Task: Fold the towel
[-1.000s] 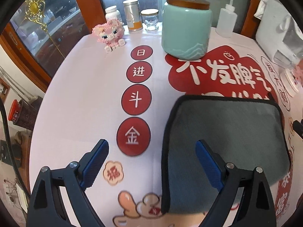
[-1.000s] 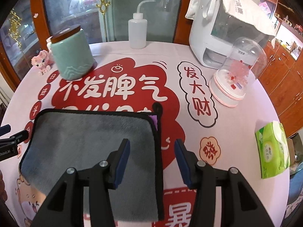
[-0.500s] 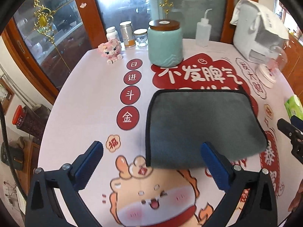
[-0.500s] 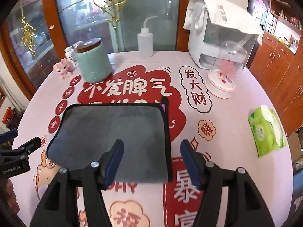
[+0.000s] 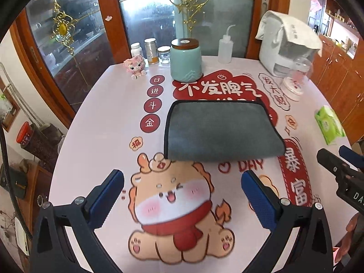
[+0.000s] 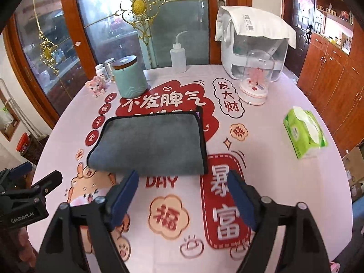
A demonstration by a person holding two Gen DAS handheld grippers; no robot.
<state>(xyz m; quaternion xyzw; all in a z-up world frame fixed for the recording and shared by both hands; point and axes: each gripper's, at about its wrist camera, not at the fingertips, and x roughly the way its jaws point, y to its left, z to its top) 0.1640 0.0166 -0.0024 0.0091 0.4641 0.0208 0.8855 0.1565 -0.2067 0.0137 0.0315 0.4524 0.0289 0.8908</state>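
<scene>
A grey towel (image 5: pixel 220 129) with black trim lies folded flat on the printed tablecloth in the middle of the round table; it also shows in the right wrist view (image 6: pixel 152 145). My left gripper (image 5: pixel 182 193) is open and empty, held back above the near part of the table, apart from the towel. My right gripper (image 6: pixel 183 193) is open and empty, just short of the towel's near edge. The right gripper also shows at the right edge of the left wrist view (image 5: pixel 341 168).
A teal jar (image 5: pixel 186 60), small bottles (image 5: pixel 150 51), a pink block figure (image 5: pixel 134 66) and a squeeze bottle (image 5: pixel 225 47) stand at the back. A white appliance (image 6: pixel 254 47), a glass dome (image 6: pixel 256 77) and a green tissue pack (image 6: pixel 303 134) sit at the right.
Both grippers have pulled back and up from the towel, which stays folded on the table. The right gripper's jaws have opened wider.
</scene>
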